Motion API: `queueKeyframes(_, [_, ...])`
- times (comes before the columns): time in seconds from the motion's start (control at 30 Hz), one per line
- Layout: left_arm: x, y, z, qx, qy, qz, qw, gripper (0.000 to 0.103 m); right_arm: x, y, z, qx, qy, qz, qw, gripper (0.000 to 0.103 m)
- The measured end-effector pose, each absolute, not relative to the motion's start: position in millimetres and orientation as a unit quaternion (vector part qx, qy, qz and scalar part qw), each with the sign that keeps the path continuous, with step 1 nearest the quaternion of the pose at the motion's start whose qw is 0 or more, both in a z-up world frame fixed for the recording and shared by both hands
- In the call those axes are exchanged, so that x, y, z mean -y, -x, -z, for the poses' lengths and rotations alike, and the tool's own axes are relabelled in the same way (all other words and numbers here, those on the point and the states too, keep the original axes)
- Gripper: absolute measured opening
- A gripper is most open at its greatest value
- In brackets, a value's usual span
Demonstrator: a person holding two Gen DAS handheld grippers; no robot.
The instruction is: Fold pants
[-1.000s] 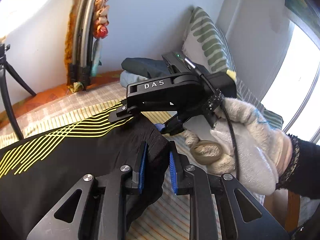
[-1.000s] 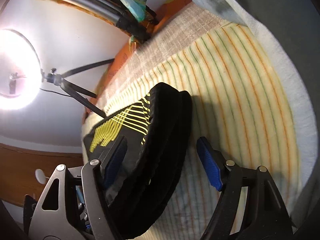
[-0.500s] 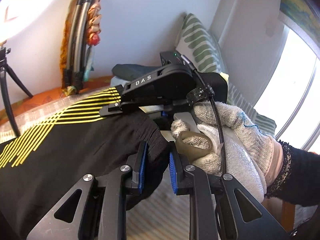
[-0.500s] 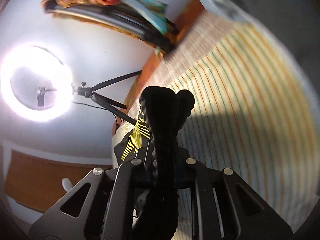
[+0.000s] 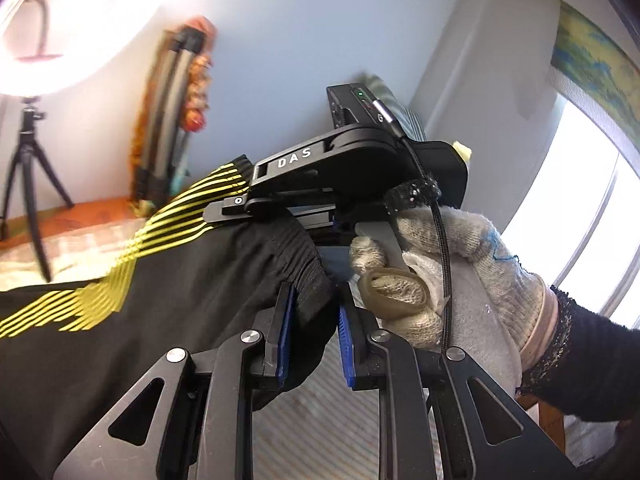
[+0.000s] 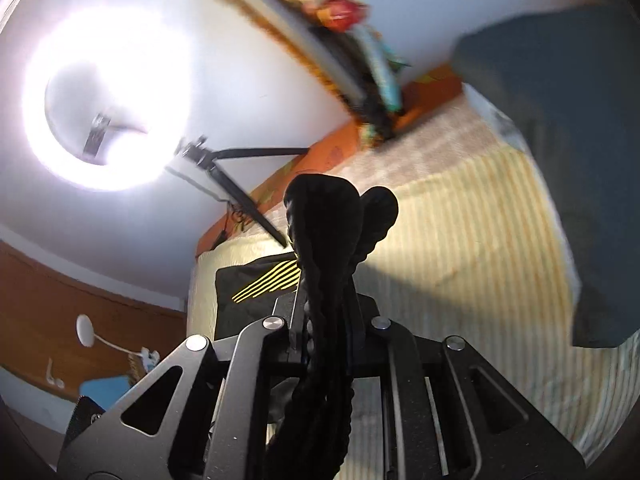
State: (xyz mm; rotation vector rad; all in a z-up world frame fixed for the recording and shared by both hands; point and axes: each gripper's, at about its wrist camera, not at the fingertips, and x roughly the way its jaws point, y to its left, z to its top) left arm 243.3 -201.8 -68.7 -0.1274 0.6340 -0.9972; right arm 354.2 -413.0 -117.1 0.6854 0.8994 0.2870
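The black pants (image 5: 132,320) with yellow stripes hang lifted over the striped bed sheet (image 6: 460,240). In the left wrist view my left gripper (image 5: 315,304) is shut on the ribbed waistband, which is pinched between its blue pads (image 5: 285,332). Just beyond it a gloved hand (image 5: 460,280) holds my right gripper (image 5: 226,212), whose tips clamp the same waistband edge further along. In the right wrist view my right gripper (image 6: 326,316) is shut on a bunched fold of the pants (image 6: 332,220), which rises between its fingers and hides the pads.
A bright ring light (image 5: 40,20) on a tripod (image 5: 28,168) stands at the left of the bed. Rolled mats (image 5: 168,120) lean on the blue wall. A striped pillow (image 5: 396,108) and a dark cushion (image 6: 560,120) lie at the head end. A window (image 5: 580,220) is to the right.
My right gripper's jaws closed from wide open onto the waistband. Both grippers then rose, lifting that end of the pants off the sheet.
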Motion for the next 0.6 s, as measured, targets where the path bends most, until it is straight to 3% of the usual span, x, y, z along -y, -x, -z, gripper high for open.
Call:
queueKeyframes(0.3, [116,-240,64,-0.280,0.103,0.417,0.859,0.018,318,-377,94,-0.435,-0.260,-0.170,0.845,0.013])
queueKeyframes(0.6, [35,-250,84,-0.287,0.143,0.347,0.881,0.018,214,-407,112,-0.466,-0.216,-0.190,0.837,0.013])
